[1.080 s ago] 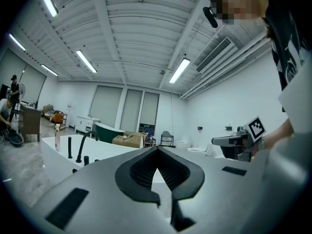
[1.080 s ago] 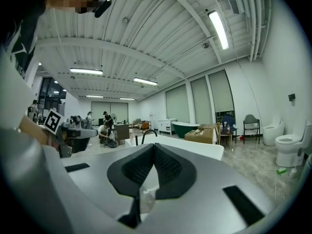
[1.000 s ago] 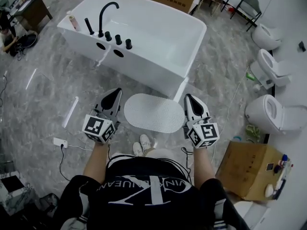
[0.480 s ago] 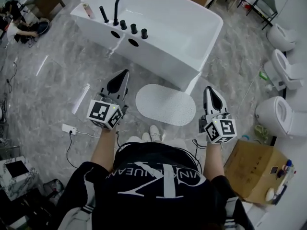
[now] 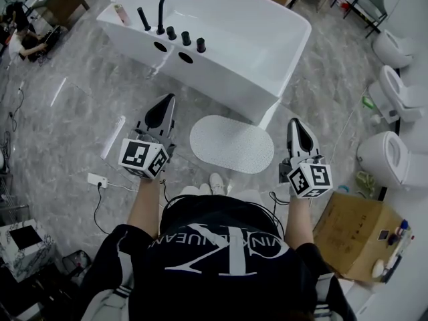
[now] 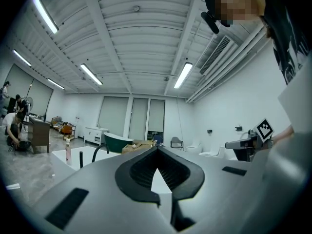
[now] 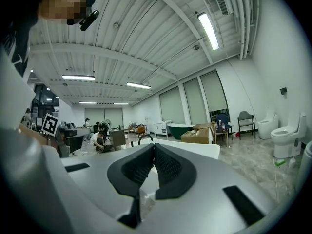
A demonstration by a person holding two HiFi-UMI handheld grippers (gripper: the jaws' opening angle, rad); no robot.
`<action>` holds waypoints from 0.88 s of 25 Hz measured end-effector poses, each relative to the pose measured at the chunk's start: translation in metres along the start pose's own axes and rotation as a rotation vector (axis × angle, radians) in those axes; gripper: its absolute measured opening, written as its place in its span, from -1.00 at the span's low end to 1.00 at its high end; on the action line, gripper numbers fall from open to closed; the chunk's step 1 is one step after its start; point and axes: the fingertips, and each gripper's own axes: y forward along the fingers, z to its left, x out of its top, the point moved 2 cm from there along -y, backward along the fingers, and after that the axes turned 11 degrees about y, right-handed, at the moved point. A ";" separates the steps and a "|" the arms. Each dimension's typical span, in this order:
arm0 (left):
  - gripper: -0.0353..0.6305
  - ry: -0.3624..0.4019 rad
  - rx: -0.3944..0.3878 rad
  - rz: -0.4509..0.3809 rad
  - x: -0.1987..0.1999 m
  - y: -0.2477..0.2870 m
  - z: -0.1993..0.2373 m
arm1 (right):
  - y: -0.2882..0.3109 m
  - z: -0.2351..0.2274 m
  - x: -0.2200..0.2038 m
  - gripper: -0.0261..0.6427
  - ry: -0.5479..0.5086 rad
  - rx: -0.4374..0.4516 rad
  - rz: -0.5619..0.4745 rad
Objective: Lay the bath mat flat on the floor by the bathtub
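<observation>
The oval white bath mat point(image 5: 231, 144) lies flat on the grey floor, just in front of the white bathtub point(image 5: 221, 89). My left gripper point(image 5: 168, 100) hovers to the left of the mat, and its jaws are shut on nothing. Right of the mat hangs my right gripper point(image 5: 293, 123), also shut and empty. Neither touches the mat. In the left gripper view the left gripper point(image 6: 157, 150) points level toward the tub, with its jaw tips meeting. The right gripper view shows the right gripper point(image 7: 152, 145) the same way.
A black faucet point(image 5: 167, 2) stands on the tub's left end. Toilets point(image 5: 391, 159) line the right wall, with a cardboard box point(image 5: 351, 229) near my right arm. A power strip point(image 5: 97, 180) and a white bar point(image 5: 112, 138) lie on the floor to the left. The person's shoes point(image 5: 215, 182) are just behind the mat.
The head view has shifted a little. Both grippers have drawn slightly outward from the mat's ends, the right one more. The mat has stayed flat in place.
</observation>
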 end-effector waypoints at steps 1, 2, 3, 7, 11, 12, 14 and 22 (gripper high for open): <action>-0.85 -0.002 0.003 -0.001 0.000 0.000 0.002 | 0.000 0.001 0.000 -0.84 0.002 -0.003 -0.001; -0.85 -0.004 0.005 -0.001 0.000 0.000 0.004 | 0.000 0.001 -0.001 -0.84 0.002 -0.006 0.000; -0.85 -0.005 0.006 -0.001 0.000 -0.001 0.005 | 0.000 0.001 -0.001 -0.85 0.003 -0.009 0.000; -0.85 -0.008 0.011 0.005 -0.001 -0.001 0.007 | -0.002 0.000 -0.003 -0.85 0.001 -0.019 0.004; -0.85 -0.016 0.018 0.014 0.000 -0.003 0.009 | -0.005 0.000 -0.005 -0.85 -0.002 -0.029 0.007; -0.85 -0.018 0.019 0.015 0.000 -0.003 0.010 | -0.005 0.001 -0.005 -0.85 -0.006 -0.031 0.009; -0.85 -0.018 0.018 0.013 0.000 -0.004 0.010 | -0.005 0.002 -0.005 -0.84 -0.014 -0.032 0.011; -0.85 -0.012 0.013 0.014 -0.007 -0.008 0.010 | -0.006 0.005 -0.006 -0.85 -0.010 -0.015 0.010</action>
